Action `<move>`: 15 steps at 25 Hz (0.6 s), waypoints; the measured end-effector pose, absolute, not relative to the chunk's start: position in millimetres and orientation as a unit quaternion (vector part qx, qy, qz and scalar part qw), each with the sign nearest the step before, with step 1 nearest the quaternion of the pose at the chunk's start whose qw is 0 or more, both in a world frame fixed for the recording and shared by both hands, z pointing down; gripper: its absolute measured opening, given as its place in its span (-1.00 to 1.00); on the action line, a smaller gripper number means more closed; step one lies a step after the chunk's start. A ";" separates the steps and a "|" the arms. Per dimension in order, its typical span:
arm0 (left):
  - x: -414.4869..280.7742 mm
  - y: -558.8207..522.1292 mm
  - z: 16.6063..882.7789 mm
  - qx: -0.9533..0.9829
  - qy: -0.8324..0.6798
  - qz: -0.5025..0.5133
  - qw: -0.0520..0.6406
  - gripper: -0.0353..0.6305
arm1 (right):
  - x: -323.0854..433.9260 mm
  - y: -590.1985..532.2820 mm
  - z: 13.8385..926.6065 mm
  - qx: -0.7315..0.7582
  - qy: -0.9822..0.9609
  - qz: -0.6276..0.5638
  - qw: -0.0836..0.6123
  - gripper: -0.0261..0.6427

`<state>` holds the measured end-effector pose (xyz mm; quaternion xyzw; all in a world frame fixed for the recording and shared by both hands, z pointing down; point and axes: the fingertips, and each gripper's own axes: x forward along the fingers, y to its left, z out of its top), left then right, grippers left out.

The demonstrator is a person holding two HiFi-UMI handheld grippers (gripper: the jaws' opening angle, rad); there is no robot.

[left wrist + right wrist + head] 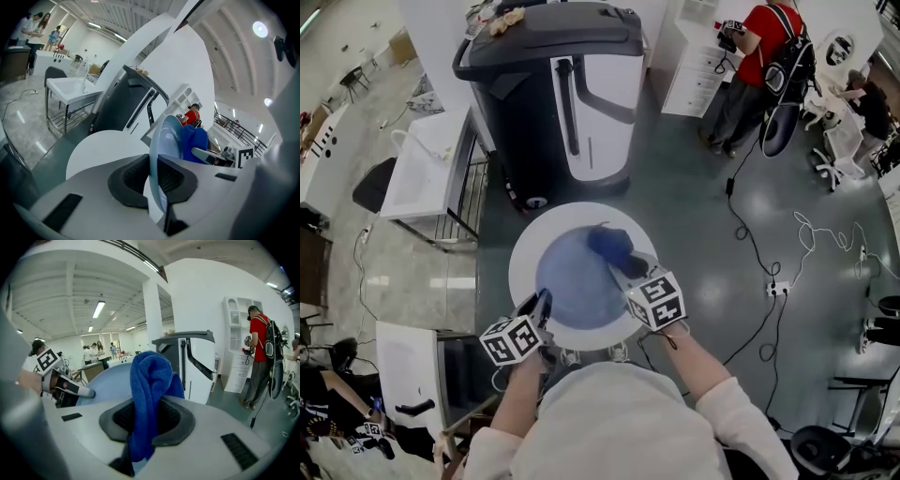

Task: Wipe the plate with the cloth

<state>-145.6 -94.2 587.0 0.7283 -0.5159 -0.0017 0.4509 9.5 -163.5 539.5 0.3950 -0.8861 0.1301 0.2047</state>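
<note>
A light blue plate [572,286] is held over a round white table [523,246]. My left gripper [541,306] is shut on the plate's near-left rim; in the left gripper view the plate [164,140] stands edge-on between the pads. My right gripper [625,267] is shut on a dark blue cloth [612,245], which rests on the plate's far-right part. In the right gripper view the cloth [149,380] rises bunched from between the jaws, with the plate [105,380] and left gripper [70,393] behind it to the left.
A large dark grey and white machine [567,94] stands just beyond the table. A white cart [427,164] is at the left. A person in a red shirt [761,56] stands far right, and cables [764,267] run across the floor.
</note>
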 end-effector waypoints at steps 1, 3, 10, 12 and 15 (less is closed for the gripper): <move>-146.2 -94.5 588.3 0.726 -0.517 -0.002 0.452 -0.76 | 9.2 -162.0 533.0 0.396 -0.889 0.128 0.190 -0.66; -148.0 -97.0 592.3 0.722 -0.521 -0.004 0.456 -0.76 | 10.3 -159.9 518.2 0.401 -0.895 0.121 0.155 -0.66; -158.1 -108.3 615.5 0.698 -0.533 -0.009 0.478 -0.76 | 20.1 -141.7 470.7 0.423 -0.900 0.085 0.068 -0.66; -160.5 -110.1 623.7 0.693 -0.537 -0.005 0.481 -0.76 | 24.2 -135.1 463.7 0.426 -0.898 0.093 0.053 -0.66; -162.1 -109.6 638.6 0.685 -0.539 0.003 0.491 -0.76 | 29.5 -124.9 457.2 0.429 -0.896 0.104 0.037 -0.66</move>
